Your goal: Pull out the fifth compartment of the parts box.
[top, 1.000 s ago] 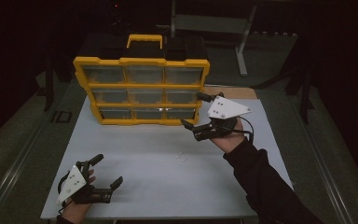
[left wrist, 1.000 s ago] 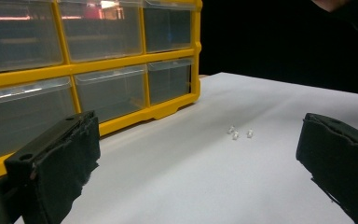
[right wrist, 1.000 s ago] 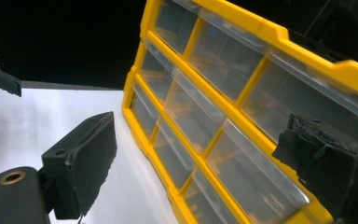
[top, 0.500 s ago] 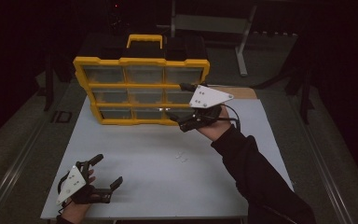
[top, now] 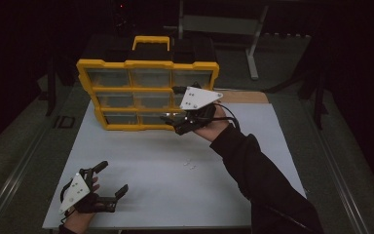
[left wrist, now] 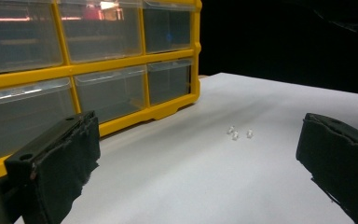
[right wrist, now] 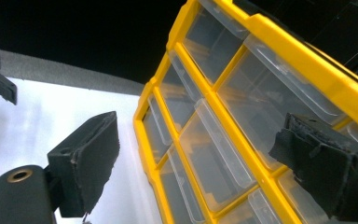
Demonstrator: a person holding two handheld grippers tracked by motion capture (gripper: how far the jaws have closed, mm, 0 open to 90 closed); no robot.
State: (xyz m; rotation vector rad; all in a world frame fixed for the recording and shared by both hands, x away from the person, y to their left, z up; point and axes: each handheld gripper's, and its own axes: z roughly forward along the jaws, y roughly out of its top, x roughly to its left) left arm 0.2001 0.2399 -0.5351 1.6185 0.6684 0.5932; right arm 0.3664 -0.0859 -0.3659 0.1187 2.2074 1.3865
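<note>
Padded black jaws before seemingly plastic drawers point(right wrist: 223, 154)

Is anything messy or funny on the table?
Yes, a little: three tiny clear bits lie loose on the white table, in front of the yellow drawer organizer, not inside any drawer. All the drawers look closed. The right gripper reaches toward the organizer's lower drawers, jaws open.
</note>
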